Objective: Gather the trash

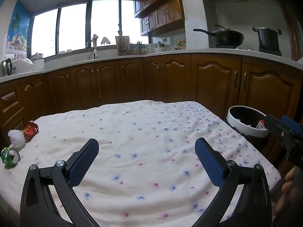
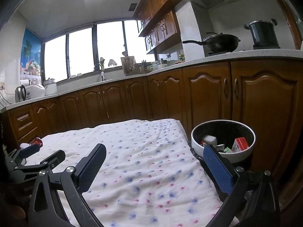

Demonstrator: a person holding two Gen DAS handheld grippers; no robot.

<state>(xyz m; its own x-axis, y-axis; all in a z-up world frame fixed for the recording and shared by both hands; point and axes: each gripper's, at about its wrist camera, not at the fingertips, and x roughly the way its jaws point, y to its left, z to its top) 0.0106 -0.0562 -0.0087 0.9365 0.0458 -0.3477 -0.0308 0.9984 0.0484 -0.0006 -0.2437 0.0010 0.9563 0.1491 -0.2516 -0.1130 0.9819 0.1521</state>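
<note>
On the flowered tablecloth (image 1: pixel 144 151) three pieces of trash lie at the far left: a crushed green can (image 1: pixel 10 156), a white foam fruit net (image 1: pixel 17 139) and a red wrapper (image 1: pixel 31 129). My left gripper (image 1: pixel 146 147) hovers open over the middle of the cloth, empty. My right gripper (image 2: pixel 154 153) is open too, empty, above the table's right side, beside the white-rimmed trash bin (image 2: pixel 223 156). The bin holds a red-and-white carton (image 2: pixel 240 144) and other scraps. The red wrapper (image 2: pixel 37 141) also shows in the right wrist view.
Brown kitchen cabinets (image 1: pixel 170 79) run behind the table under a pale counter (image 1: pixel 208 52) with a sink faucet (image 1: pixel 91 44), a kettle (image 1: pixel 5 67), a wok (image 1: pixel 227 36) and a pot (image 1: pixel 268 36). A hand (image 1: pixel 286 191) shows at the right edge.
</note>
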